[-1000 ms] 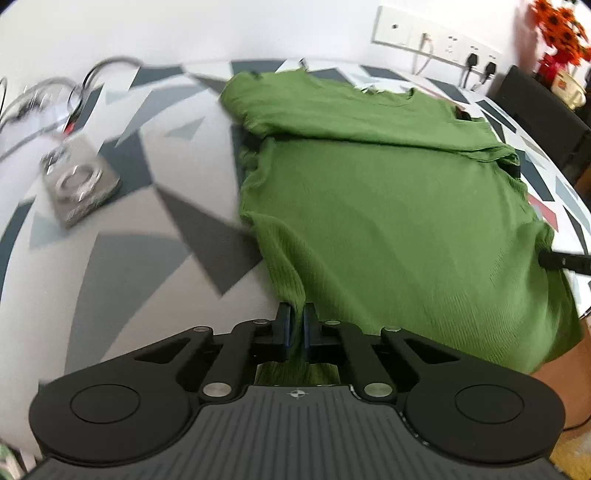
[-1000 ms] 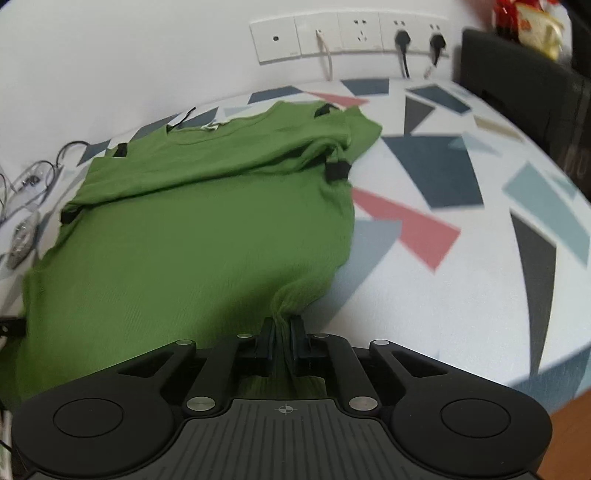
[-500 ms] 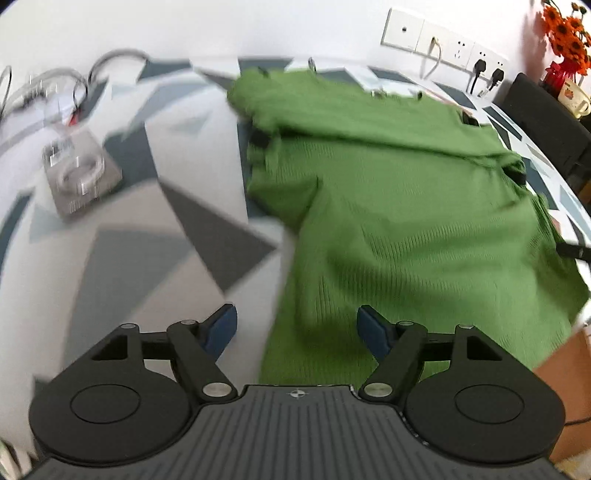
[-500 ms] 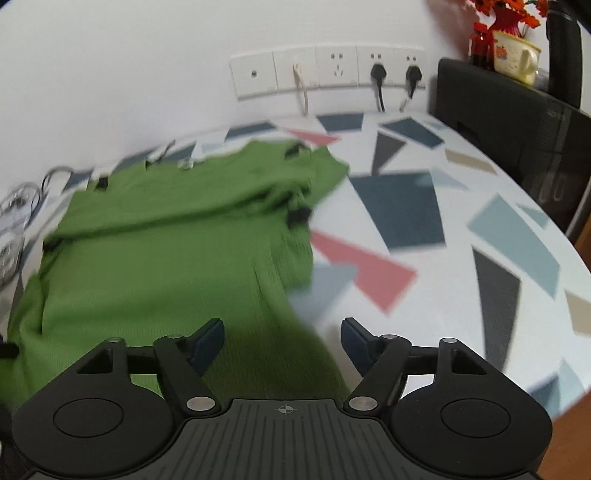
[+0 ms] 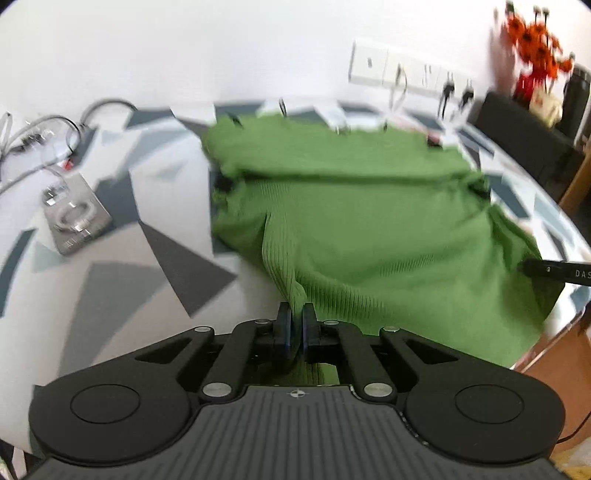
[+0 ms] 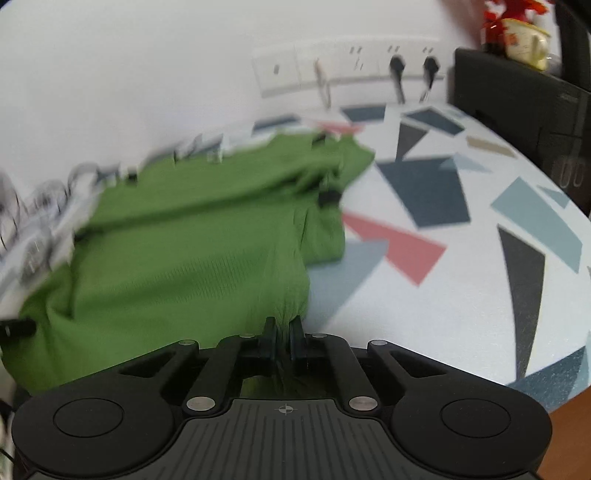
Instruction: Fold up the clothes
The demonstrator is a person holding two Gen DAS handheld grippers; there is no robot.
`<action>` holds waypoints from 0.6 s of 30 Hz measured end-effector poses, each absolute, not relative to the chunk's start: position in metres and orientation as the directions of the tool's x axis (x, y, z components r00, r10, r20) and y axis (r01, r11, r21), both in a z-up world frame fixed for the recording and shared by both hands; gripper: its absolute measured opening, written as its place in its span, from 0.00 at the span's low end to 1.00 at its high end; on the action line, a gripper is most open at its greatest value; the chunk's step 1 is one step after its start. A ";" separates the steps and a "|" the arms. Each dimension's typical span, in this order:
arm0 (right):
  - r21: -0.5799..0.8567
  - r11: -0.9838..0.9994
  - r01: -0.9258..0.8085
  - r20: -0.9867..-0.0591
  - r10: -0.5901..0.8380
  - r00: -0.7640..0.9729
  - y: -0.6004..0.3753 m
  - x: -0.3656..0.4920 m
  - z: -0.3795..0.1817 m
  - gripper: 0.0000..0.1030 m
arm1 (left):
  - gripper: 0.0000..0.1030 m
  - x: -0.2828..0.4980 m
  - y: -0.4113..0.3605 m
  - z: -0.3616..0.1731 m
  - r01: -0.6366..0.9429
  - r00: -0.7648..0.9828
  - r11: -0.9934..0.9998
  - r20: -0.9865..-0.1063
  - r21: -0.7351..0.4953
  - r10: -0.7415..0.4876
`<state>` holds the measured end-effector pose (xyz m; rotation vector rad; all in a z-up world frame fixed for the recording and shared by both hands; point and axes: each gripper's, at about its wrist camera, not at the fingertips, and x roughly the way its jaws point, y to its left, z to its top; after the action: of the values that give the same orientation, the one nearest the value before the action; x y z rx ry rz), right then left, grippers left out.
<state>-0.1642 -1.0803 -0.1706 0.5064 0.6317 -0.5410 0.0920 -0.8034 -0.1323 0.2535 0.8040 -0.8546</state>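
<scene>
Now we have the left gripper (image 5: 294, 314) and right gripper (image 6: 282, 326) each pinching the green shirt's (image 5: 351, 221) near hem, lifting it off the patterned table (image 6: 461, 295).

We note a white wall (image 6: 129, 74) ahead of the tool, bearing a row of sockets (image 6: 347, 70) with two black plugs (image 6: 397, 66). The bench (image 6: 461, 266) wears a white cloth printed with grey, blue and red shapes. A dark cabinet (image 6: 517, 96) stands far right, beneath orange flowers (image 5: 532, 33).

One green garment (image 5: 354, 229), two tongs (image 5: 294, 325) (image 6: 282, 334), one grey device (image 5: 75, 221) near the worktop's (image 6: 461, 295) left edge, and two black plugs (image 6: 397, 66).
</scene>
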 end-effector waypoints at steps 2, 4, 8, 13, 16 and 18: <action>0.320 0.735 0.597 -0.618 -0.316 0.720 -1.084 -0.177 -0.156 0.05 | 0.05 0.091 -0.795 -0.120 0.734 0.412 0.667 -0.696 -0.129 -0.588; 0.380 0.717 0.584 -0.568 -0.318 0.759 -1.089 -0.195 -0.144 0.05 | 0.05 0.089 -0.787 -0.110 0.712 0.434 0.686 -0.675 -0.149 -0.597; 0.459 0.688 0.561 -0.508 -0.315 0.802 -1.095 -0.224 -0.129 0.05 | 0.05 0.080 -0.772 -0.095 0.660 0.473 0.726 -0.643 -0.195 -0.603; 0.487 0.710 0.508 -0.477 -0.271 0.836 -1.093 -0.245 -0.121 0.05 | 0.05 0.057 -0.764 -0.083 0.647 0.513 0.734 -0.593 -0.206 -0.620; 0.495 0.720 0.487 -0.470 -0.250 0.846 -1.096 -0.251 -0.117 0.05 | 0.05 0.048 -0.764 -0.075 0.643 0.527 0.737 -0.578 -0.208 -0.623; 0.501 0.726 0.472 -0.456 -0.242 0.856 -1.099 -0.256 -0.112 0.05 | 0.05 0.043 -0.763 -0.070 0.646 0.531 0.736 -0.573 -0.204 -0.625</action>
<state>-0.2555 -1.0987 -0.1118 0.6476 0.3773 -0.4037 0.0425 -0.7626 -0.0697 0.0344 0.6691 -0.7584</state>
